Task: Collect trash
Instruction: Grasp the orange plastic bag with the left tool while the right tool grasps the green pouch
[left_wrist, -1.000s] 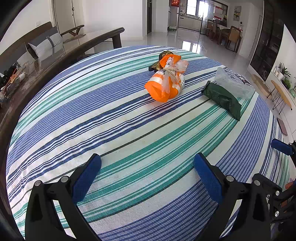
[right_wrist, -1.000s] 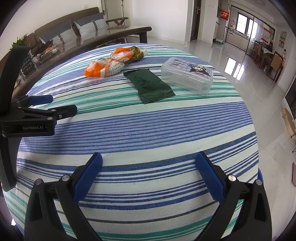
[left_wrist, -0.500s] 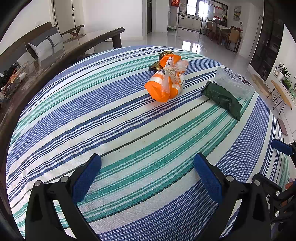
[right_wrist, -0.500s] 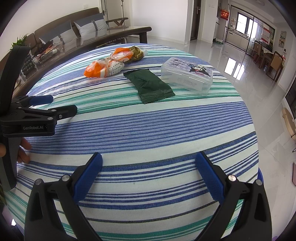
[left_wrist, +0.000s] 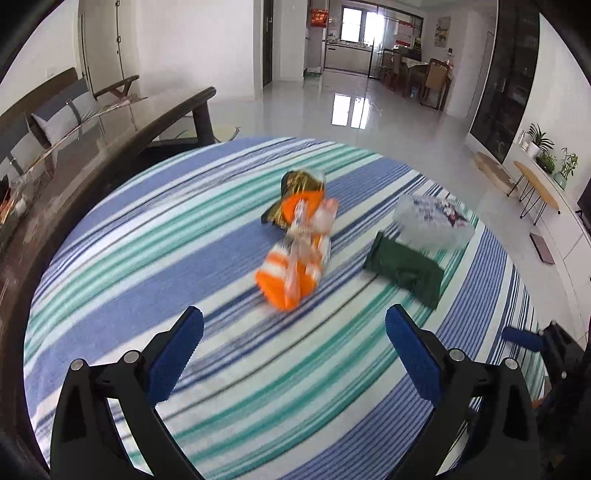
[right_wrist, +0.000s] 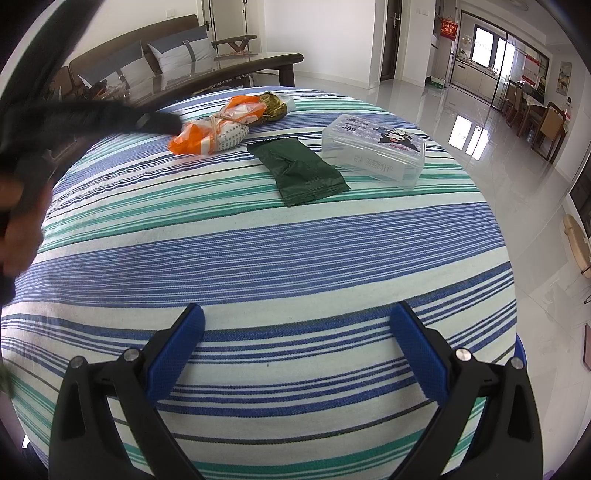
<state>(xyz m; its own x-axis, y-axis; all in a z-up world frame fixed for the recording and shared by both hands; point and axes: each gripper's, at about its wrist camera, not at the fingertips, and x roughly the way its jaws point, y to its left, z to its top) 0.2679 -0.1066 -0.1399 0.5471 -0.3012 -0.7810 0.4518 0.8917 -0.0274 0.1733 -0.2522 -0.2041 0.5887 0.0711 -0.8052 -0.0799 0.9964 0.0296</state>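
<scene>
Left tongs (left_wrist: 293, 343) and right tongs (right_wrist: 297, 341) both gape wide with nothing in them, over the striped tablecloth (right_wrist: 258, 251). Nothing collected yet, I'd say: orange bag (left_wrist: 295, 258), green packet (right_wrist: 297, 170), brown wrapper (left_wrist: 295, 188) and plastic box (right_wrist: 373, 151) all sit at the far side.

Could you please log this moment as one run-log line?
left gripper: open, nearing orange wrapper | right gripper: open, idle | nothing collected
</scene>
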